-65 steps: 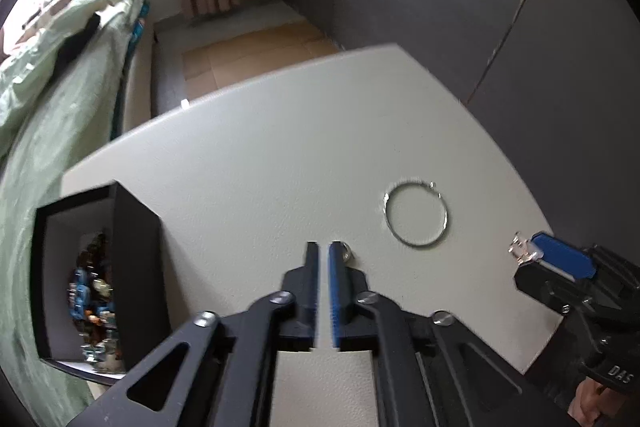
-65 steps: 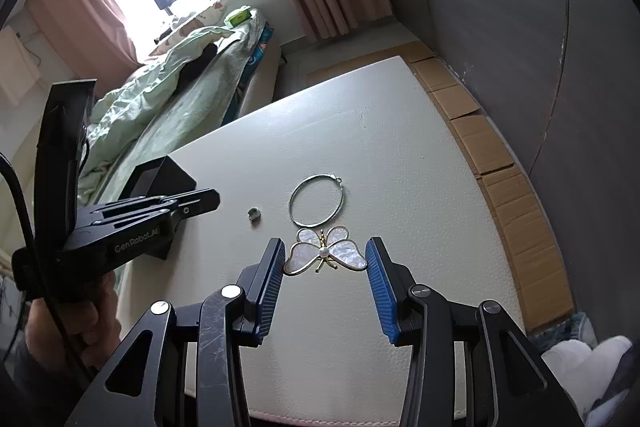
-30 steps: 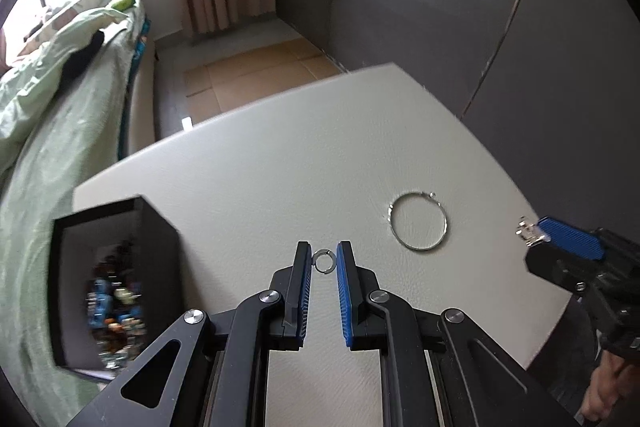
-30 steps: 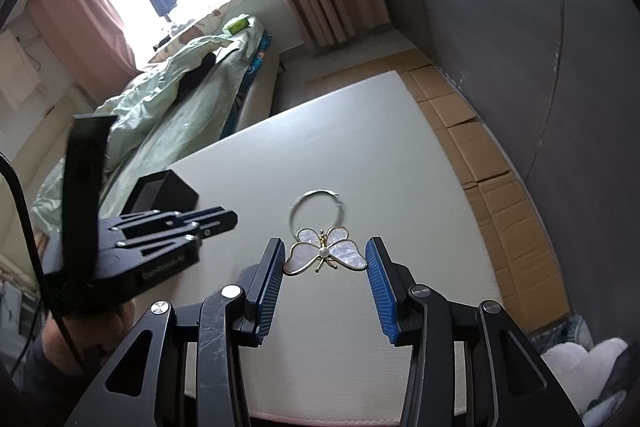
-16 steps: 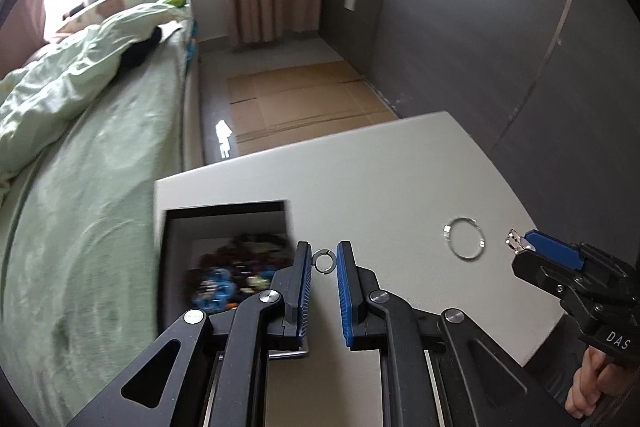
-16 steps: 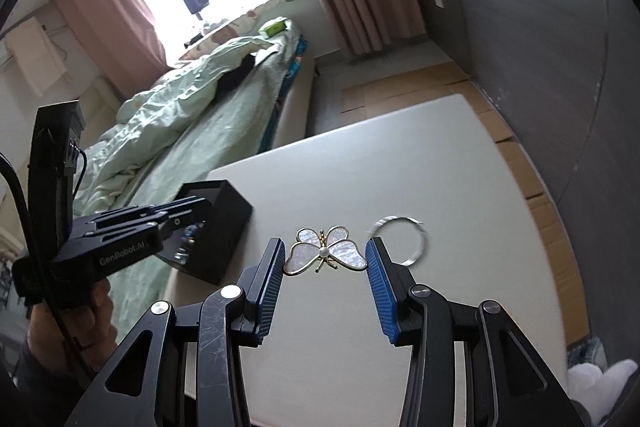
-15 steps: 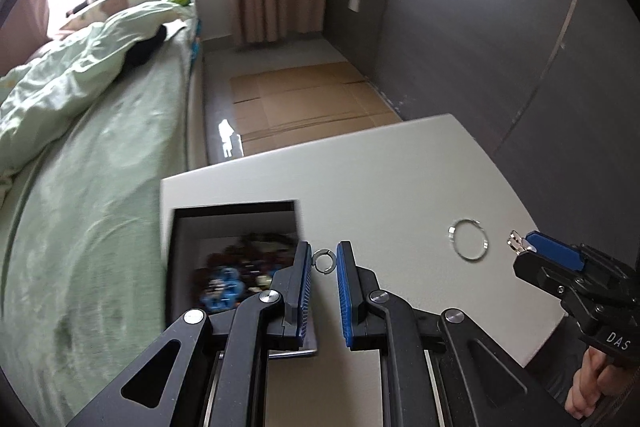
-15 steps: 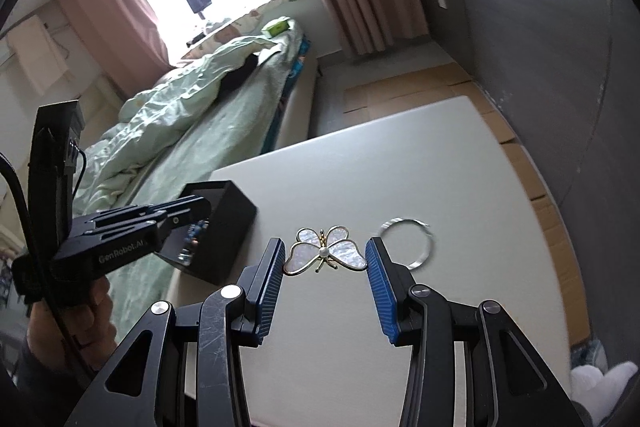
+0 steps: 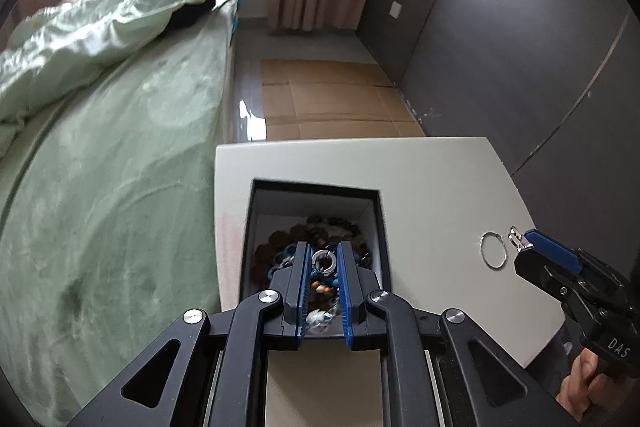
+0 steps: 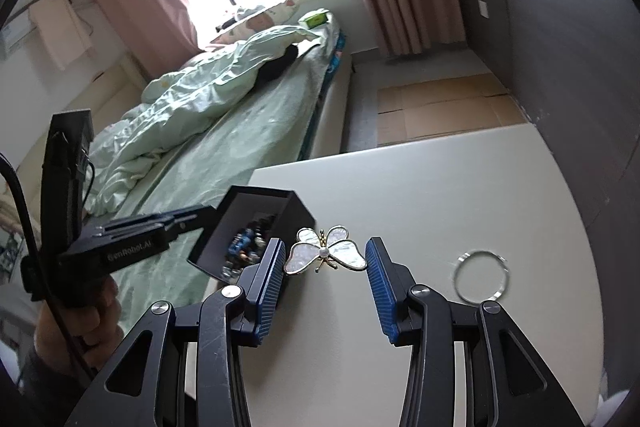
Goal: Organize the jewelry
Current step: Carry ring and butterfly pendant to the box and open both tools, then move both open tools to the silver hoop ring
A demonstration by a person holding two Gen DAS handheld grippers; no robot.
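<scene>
My left gripper [image 9: 323, 263] is shut on a small silver ring [image 9: 323, 262] and holds it above the open black jewelry box [image 9: 256, 223], which holds several beaded pieces. My right gripper [image 10: 326, 259] is shut on a pearly butterfly brooch [image 10: 326, 255] and holds it above the white table [image 10: 420, 187], just right of the box [image 10: 296, 211]. A thin silver hoop [image 10: 481, 277] lies on the table to the right; it also shows in the left wrist view [image 9: 494, 255]. The right gripper's blue tip [image 9: 548, 255] shows beside the hoop.
A bed with green bedding [image 9: 100, 147] runs along the table's left edge. Cardboard sheets [image 9: 332, 99] cover the floor beyond the table. A dark wall [image 9: 520, 47] stands to the right. The box sits near the table's left corner.
My left gripper picked the ring off the table and carried it left until it hangs over the box. My right gripper moved left with the brooch toward the box; the hoop stayed put.
</scene>
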